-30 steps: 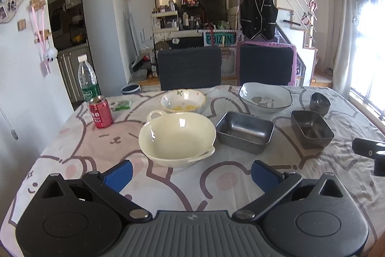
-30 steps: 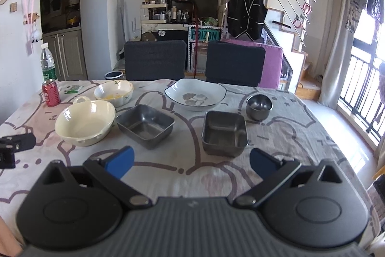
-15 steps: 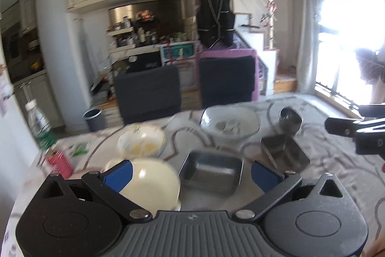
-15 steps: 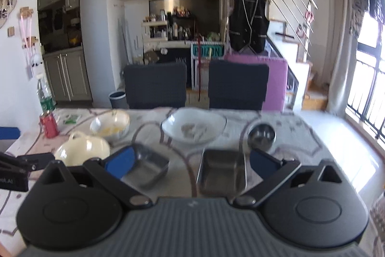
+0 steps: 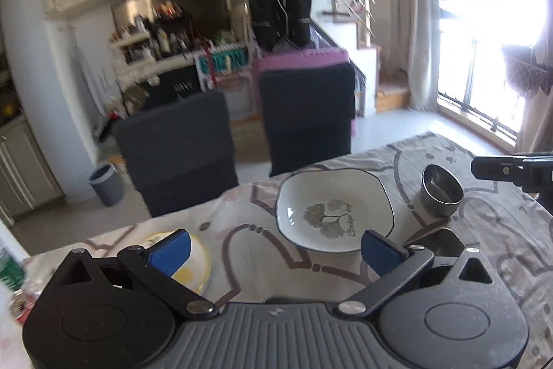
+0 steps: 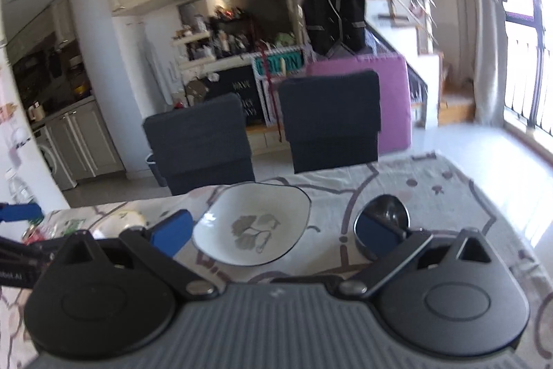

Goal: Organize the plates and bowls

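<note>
White leaf-printed plate (image 5: pixel 334 211) beside steel bowl (image 5: pixel 441 190).

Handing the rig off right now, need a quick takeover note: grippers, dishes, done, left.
Left gripper: open, empty, above the table.
Right gripper: open, empty, facing the white leaf-print plate.
Small steel bowl sits right of that plate; yellow-patterned bowl to its left, partly hidden behind the left fingers. A metal tray corner shows at the near right.
Done: nothing stacked that I can see.
Left: all the sorting.
</note>
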`<state>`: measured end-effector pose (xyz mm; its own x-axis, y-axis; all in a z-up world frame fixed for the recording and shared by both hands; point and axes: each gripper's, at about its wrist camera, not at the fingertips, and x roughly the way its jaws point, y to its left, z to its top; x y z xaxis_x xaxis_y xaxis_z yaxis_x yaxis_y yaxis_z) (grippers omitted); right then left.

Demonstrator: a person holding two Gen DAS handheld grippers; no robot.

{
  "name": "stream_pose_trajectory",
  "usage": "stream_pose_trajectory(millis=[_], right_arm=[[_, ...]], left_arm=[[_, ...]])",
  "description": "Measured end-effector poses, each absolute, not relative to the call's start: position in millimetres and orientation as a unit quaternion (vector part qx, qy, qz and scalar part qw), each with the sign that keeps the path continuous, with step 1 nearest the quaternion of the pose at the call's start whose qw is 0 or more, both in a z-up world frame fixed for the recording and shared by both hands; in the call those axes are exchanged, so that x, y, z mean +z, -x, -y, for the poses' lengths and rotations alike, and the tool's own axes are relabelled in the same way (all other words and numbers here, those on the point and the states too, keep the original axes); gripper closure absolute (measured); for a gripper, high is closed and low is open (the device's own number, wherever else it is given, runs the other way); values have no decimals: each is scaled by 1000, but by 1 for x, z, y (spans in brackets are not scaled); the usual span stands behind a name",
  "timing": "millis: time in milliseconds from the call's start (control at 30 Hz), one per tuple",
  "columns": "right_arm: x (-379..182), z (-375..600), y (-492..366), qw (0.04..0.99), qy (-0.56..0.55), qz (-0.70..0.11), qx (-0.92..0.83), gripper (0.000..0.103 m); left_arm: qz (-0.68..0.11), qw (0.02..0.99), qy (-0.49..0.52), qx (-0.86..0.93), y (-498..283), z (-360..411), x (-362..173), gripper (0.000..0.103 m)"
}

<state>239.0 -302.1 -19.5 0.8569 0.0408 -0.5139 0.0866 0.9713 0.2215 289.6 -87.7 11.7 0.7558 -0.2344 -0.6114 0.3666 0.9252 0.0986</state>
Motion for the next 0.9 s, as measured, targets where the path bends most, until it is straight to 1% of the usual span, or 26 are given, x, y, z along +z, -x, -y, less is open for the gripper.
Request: stream_pose_trajectory(millis=[267,367,400,467,533,567,633,700,733,767,800,833,867,900], right_arm=[[-63,330,-312,933,-195,-303,-23,0],[-81,334,-335,919,-226,-321,-30,0],[-88,337,-342,914,-242,-325,-29,0],[-101,340,-355,900,-275,-337,-30,0],[-114,341,-366,886,-301,-352,-33,0],[-121,339,-371,880,-311,-359,-35,0],[-130,335,-381,871,-317,-373,-39,3],[-136,333,-387,868,-320,-377,-40,15],[-137,335,-389,865,-323,-381,-39,18],[-141,337,-393,861,-326,-387,-41,25],[-146,341,-395,858,-330,-391,-43,32],[-149,342,-396,856,-332,-393,-41,36],[-151,343,-397,855,-334,-396,-38,46],[-155,343,-399,853,-334,-399,-37,53]], left_arm=[[-327,926,-57,-182,-393,89,-22,0],[-335,920,-59,-195,-421,95,-37,0],[-340,916,-65,-201,-430,98,-43,2],[-354,908,-77,-212,-445,104,-55,10],[-376,897,-83,-216,-460,110,-68,27],[-385,894,-81,-213,-466,112,-74,30],[-409,888,-67,-200,-481,113,-86,44],[-423,883,-48,-197,-491,112,-96,50],[-429,880,-43,-198,-496,112,-100,53],[-434,878,-41,-199,-500,112,-104,55],[-438,875,-40,-202,-503,112,-108,61],[-441,873,-42,-204,-506,114,-112,68],[-445,871,-45,-204,-510,115,-117,70],[-448,869,-48,-204,-512,116,-120,73]])
